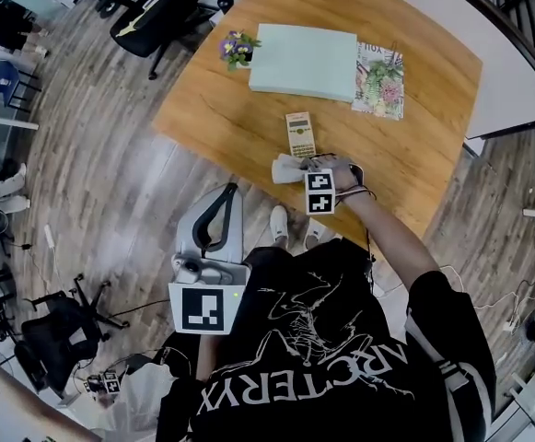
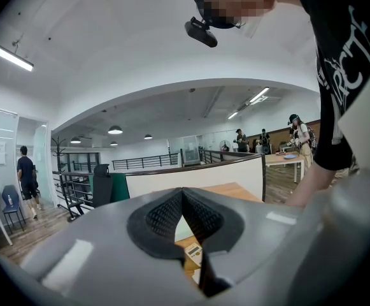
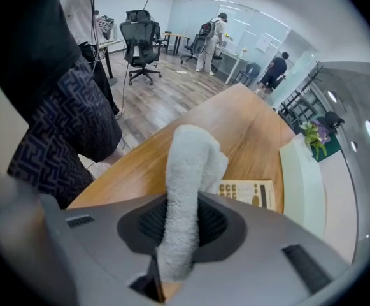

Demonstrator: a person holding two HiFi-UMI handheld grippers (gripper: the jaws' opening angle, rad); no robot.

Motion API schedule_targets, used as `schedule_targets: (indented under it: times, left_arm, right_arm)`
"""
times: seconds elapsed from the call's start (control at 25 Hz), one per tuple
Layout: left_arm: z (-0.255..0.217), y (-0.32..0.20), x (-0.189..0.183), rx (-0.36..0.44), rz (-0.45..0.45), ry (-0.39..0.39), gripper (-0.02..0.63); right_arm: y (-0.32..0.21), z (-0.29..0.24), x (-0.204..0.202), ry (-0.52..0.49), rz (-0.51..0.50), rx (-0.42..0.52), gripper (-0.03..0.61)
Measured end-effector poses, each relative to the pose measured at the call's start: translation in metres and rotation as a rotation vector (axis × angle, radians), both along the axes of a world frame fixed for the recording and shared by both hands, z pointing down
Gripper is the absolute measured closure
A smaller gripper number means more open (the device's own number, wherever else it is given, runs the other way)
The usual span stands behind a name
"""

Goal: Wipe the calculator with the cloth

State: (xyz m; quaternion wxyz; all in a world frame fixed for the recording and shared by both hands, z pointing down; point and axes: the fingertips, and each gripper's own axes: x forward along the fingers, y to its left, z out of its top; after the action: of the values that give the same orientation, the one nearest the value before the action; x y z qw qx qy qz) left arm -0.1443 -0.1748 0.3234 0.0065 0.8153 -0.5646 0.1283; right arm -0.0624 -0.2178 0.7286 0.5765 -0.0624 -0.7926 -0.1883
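The beige calculator [image 1: 300, 134] lies flat on the wooden table [image 1: 433, 81], near its front edge. A pale grey cloth [image 1: 285, 167] sits just in front of it, with my right gripper [image 1: 304, 171] shut on it. In the right gripper view the cloth [image 3: 188, 183] stands up between the jaws of that gripper [image 3: 181, 218] and covers the near end of the calculator [image 3: 251, 194]. My left gripper [image 1: 231, 191] hangs off the table over the floor, shut and holding nothing. In its own view this gripper [image 2: 183, 199] has its jaws meeting, and the calculator [image 2: 193, 252] shows through the gap below.
Behind the calculator lie a light green box [image 1: 304, 60], a small pot of flowers [image 1: 238, 49] and a flowered magazine [image 1: 380, 81]. A black office chair [image 1: 157, 17] stands beyond the table's far left corner. The person's shoes [image 1: 278, 224] are by the near edge.
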Motion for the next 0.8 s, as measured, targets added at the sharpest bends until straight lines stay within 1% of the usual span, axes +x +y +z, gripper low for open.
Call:
schedule_targets:
  times: [0.04, 0.12, 0.24, 0.32, 0.44, 0.52, 0.6, 0.72, 0.8]
  left_arm:
    - [0.0, 0.0, 0.0, 0.002, 0.001, 0.0, 0.604]
    - [-0.001, -0.001, 0.0, 0.004, 0.003, 0.005, 0.604]
    - [-0.002, -0.006, 0.001, 0.009, 0.015, 0.015, 0.604]
    - [-0.003, -0.011, 0.004, 0.017, 0.03, 0.02, 0.604]
    - [-0.003, -0.019, 0.01, 0.015, 0.055, 0.03, 0.604]
    - [-0.006, -0.024, 0.013, 0.021, 0.067, 0.038, 0.604]
    - [-0.008, -0.031, 0.013, 0.038, 0.059, 0.034, 0.604]
    - [-0.009, -0.042, 0.011, 0.069, 0.036, 0.05, 0.604]
    - [-0.007, -0.045, 0.014, 0.072, 0.045, 0.064, 0.604]
  right_arm:
    - [-0.001, -0.006, 0.0, -0.021, 0.023, -0.003, 0.489]
    - [-0.004, -0.026, 0.002, -0.091, 0.104, -0.022, 0.489]
    - [-0.018, -0.073, 0.012, -0.276, 0.292, -0.054, 0.489]
    - [-0.032, -0.112, 0.03, -0.409, 0.428, -0.042, 0.489]
    - [-0.053, -0.168, 0.07, -0.548, 0.595, 0.041, 0.489]
    - [-0.061, -0.207, 0.096, -0.662, 0.701, 0.086, 0.489]
    - [-0.064, -0.247, 0.12, -0.762, 0.785, 0.151, 0.489]
    - [-0.063, -0.289, 0.151, -0.8, 0.829, 0.305, 0.489]
    - [-0.06, -0.315, 0.16, -0.851, 0.83, 0.36, 0.489]
